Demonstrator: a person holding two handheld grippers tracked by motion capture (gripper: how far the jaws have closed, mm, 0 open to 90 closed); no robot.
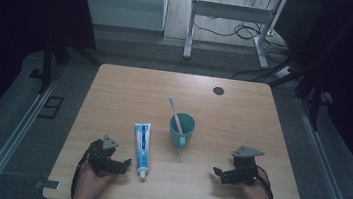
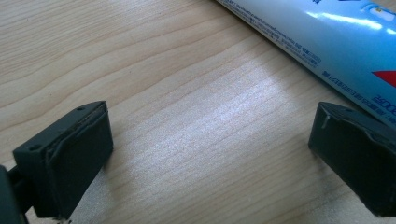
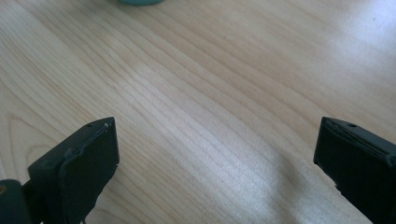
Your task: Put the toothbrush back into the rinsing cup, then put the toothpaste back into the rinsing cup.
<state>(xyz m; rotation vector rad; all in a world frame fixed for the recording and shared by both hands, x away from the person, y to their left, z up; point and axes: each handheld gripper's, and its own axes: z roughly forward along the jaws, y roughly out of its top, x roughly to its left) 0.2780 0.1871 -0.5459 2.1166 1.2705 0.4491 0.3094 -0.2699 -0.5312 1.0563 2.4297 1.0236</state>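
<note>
Wide wooden counter (image 1: pixel 114 97), biggest thing here, bare along the near edge where both hands rest. Risk no. 1, imo: anything nudged near that edge could roll or slide off toward the person.

Teal mug (image 1: pixel 181 130) sits mid-counter, handle toward the person, w/ a toothbrush (image 1: pixel 175 113) leaning inside, head up and tilted left-back. That's the tippy one: a sideways bump from either tool could knock the mug over or flick the brush out, since the brush only leans on the rim.

Toothpaste tube (image 1: pixel 141 149) lies flat just left of the mug, cap end toward the person. It's slick and soft, so a pinch mid-body might squash it or let it squirt sideways; a grab near the cap looks safer.

Left tongs (image 1: pixel 118 164) low on the counter, jaws wide apart, nothing between them, just beside the tube's cap end. In the left gripper view the tube (image 2: pixel 327 42) runs past the far jaw, not between the two, so closing now prob just shoves it away.

Right tongs (image 1: pixel 220 174) also spread wide, holding nothing, near the mug but apart from it; a hasty reach fwd could clip the handle.
</note>
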